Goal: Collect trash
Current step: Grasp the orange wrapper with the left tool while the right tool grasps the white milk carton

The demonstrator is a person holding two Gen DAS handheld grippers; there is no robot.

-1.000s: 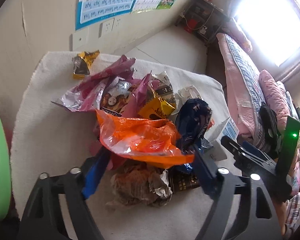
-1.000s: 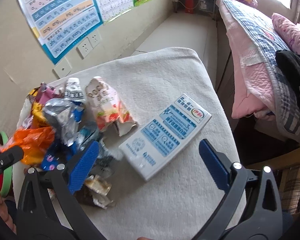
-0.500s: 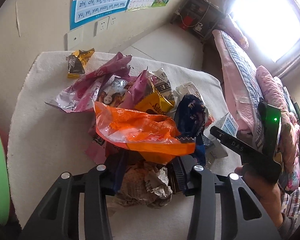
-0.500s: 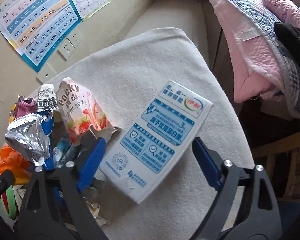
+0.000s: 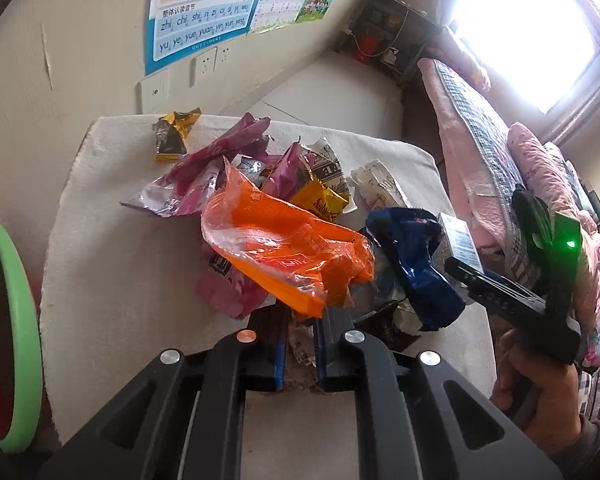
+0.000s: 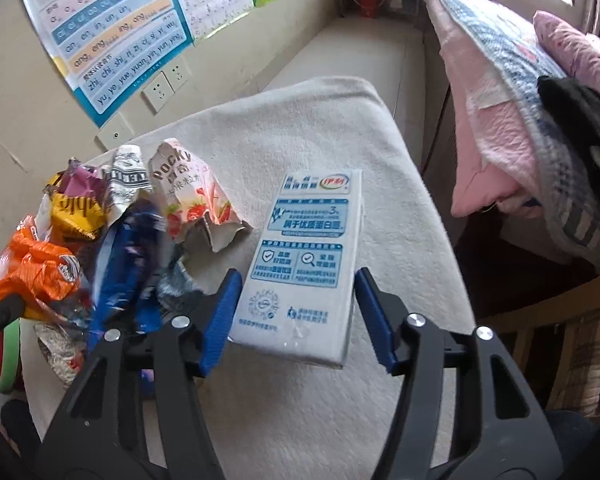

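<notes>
A heap of snack wrappers lies on the cloth-covered table, with an orange wrapper on top and a dark blue one to its right. My left gripper is closing, and its pads pinch a crumpled brownish paper wrapper under the orange one's edge. A white and blue milk carton lies flat between the fingers of my right gripper. Those jaws are closing: the left pad touches the carton's side and a narrow gap shows at the right pad.
A torn Pocky box lies left of the carton. A green-rimmed bin stands past the table's left edge. A bed with pink quilts is on the right. A person's hand holds the right gripper.
The left jaws went from wide apart to nearly shut on the crumpled wrapper. The right jaws narrowed around the carton, which turned to line up with the fingers.
</notes>
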